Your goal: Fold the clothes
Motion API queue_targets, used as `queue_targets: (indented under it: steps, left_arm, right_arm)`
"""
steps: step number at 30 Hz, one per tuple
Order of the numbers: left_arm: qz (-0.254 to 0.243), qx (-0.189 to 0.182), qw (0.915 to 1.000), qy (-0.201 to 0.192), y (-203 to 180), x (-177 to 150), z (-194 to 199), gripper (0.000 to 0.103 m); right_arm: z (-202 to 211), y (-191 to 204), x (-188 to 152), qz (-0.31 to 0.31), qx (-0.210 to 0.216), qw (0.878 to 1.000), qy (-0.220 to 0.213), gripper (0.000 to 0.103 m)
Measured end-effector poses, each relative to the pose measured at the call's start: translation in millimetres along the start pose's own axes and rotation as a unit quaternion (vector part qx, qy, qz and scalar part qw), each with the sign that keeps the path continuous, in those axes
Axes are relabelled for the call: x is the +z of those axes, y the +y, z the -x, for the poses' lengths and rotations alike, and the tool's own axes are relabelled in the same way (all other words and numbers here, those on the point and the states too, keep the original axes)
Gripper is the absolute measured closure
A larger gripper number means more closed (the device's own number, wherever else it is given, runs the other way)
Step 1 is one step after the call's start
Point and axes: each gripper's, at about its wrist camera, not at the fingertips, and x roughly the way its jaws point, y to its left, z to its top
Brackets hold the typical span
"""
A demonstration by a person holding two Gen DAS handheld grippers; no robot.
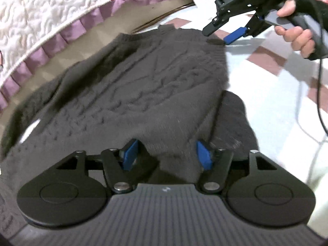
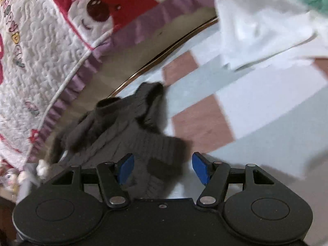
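Observation:
A dark grey cable-knit sweater (image 1: pixel 143 86) lies spread on the checked bed sheet (image 1: pixel 266 86), one sleeve folded by its right side. My left gripper (image 1: pixel 166 153) hovers over the sweater's near edge, open, with knit fabric below the gap and neither pad pressing on it. At the sweater's far right corner is my right gripper (image 1: pixel 222 33), held by a hand (image 1: pixel 297 34) and open. In the right wrist view the sweater (image 2: pixel 127 131) is bunched with a ribbed edge, and a ribbed part lies between the spread pads of the right gripper (image 2: pixel 164 168), ungripped.
A white quilt (image 1: pixel 41 14) with a purple frill and a red bear print (image 2: pixel 102 6) runs along the left. A white cloth (image 2: pixel 256 26) lies at the far right. A black cable (image 1: pixel 319 94) hangs from the right gripper.

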Motion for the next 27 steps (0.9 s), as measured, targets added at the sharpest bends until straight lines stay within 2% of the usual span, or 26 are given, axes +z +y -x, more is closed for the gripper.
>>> queue_targets:
  steps: [2, 4, 5, 8, 9, 10, 11, 12, 13, 14, 15, 17, 19, 22, 25, 27]
  left_arm:
    - [-0.01, -0.004, 0.9999, 0.002, -4.7, -0.8, -2.4, 0.034]
    - [-0.023, -0.001, 0.9997, 0.009, -8.1, -1.9, -8.6, 0.031]
    - [-0.017, 0.002, 0.9998, 0.001, -7.1, -1.6, -10.4, 0.024]
    - [0.023, -0.01, 0.9997, 0.002, 5.2, 3.7, -19.5, 0.017]
    - [0.039, -0.017, 0.9991, 0.003, 10.0, 5.3, -23.1, 0.018]
    - [0.055, -0.024, 0.9982, 0.003, 14.7, 7.0, -26.6, 0.02]
    - [0.062, -0.031, 0.9976, -0.002, 16.9, 8.4, -28.3, 0.03]
    - [0.058, -0.034, 0.9977, -0.005, 16.6, 10.6, -27.2, 0.048]
    - [0.054, -0.038, 0.9978, -0.007, 16.3, 13.0, -26.0, 0.06]
    - [0.052, -0.043, 0.9977, -0.002, 16.5, 17.5, -23.1, 0.08]
    - [0.061, -0.053, 0.9968, 0.001, 20.1, 21.8, -19.7, 0.088]
    - [0.065, -0.066, 0.9957, -0.005, 27.3, 29.5, -12.3, 0.089]
    - [0.047, -0.059, 0.9969, -0.023, 33.1, 34.8, -2.5, 0.089]
    - [0.062, -0.083, 0.9945, -0.016, 41.0, 41.1, 4.5, 0.091]
    - [0.029, -0.101, 0.9943, -0.016, 30.5, 40.0, 13.5, 0.091]
    - [0.016, -0.123, 0.9921, -0.019, 24.7, 43.9, 23.0, 0.092]
  right_arm:
    - [-6.8, -7.2, -0.9, -0.033, 0.043, 0.998, 0.013, 0.034]
    - [-11.0, -9.8, -2.3, -0.04, 0.064, 0.997, 0.01, 0.034]
    - [-12.2, -10.7, -1.3, -0.042, 0.069, 0.997, 0.004, 0.034]
    - [-21.5, -11.6, 2.1, -0.051, 0.087, 0.995, -0.016, 0.035]
    - [-25.6, -11.7, 2.9, -0.054, 0.094, 0.994, -0.023, 0.046]
    - [-32.1, -9.2, 4.3, -0.042, 0.096, 0.994, -0.02, 0.06]
    - [-38.4, -4.9, 5.5, -0.02, 0.083, 0.996, -0.009, 0.088]
    - [-38.8, 1.1, 5.9, 0.0, 0.068, 0.998, -0.01, 0.087]
    - [-39.1, 7.1, 6.3, 0.021, 0.053, 0.998, -0.012, 0.087]
    - [-33.9, 10.5, 7.5, 0.026, 0.054, 0.998, -0.017, 0.088]
    - [-26.2, 14.1, 10.6, 0.031, 0.059, 0.998, -0.022, 0.089]
    - [-15.3, 17.5, 16.1, 0.041, 0.067, 0.996, -0.032, 0.089]
    - [-8.3, 17.9, 19.5, 0.044, 0.076, 0.995, -0.038, 0.089]
    - [-4.9, 14.7, 17.7, 0.039, 0.08, 0.995, -0.037, 0.089]
    - [7.8, 7.4, 16.6, 0.029, 0.084, 0.995, -0.038, 0.09]
    - [30.2, 6.5, 12.7, 0.024, 0.09, 0.994, -0.05, 0.091]
